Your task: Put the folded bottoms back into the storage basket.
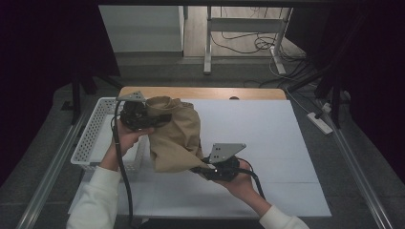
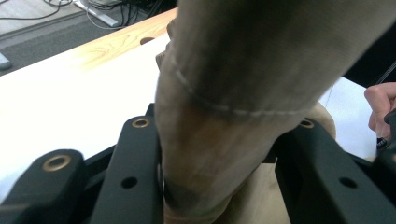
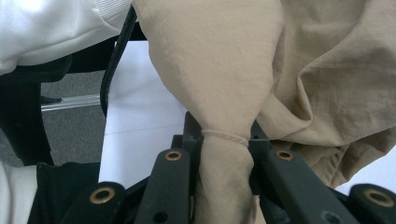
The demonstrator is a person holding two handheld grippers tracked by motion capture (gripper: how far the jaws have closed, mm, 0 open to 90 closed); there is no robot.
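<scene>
Both sets of black jaws were clamped tight on a tan cloth garment (image 1: 174,133), held up over the white table cover (image 1: 267,138). In the left gripper view, the left gripper (image 2: 224,154) had its jaws pressed against a thick bunched fold of the fabric, a line of pale stitching running across the cloth just above them. In the right gripper view, the right gripper (image 3: 224,144) pinched a narrow, hemmed corner of the same garment, which ballooned out into loose, wrinkled folds above the jaws. Seen from the high view, the left gripper (image 1: 143,117) gripped the garment's upper edge, toward the far left of the table cover, while the right gripper (image 1: 210,167) held its lower right corner nearer the person, so the cloth hung slanted between the two tools. The person's left hand (image 1: 128,138) and right hand (image 1: 241,183), both in white sleeves (image 1: 95,200), carried the grippers, each trailing a black cable (image 1: 122,167). A white plastic basket (image 1: 93,138) with a perforated wall sat at the left edge of the table cover, just beside the left gripper. A strip of bare wooden tabletop (image 1: 200,92) showed beyond the far edge of the table cover.
</scene>
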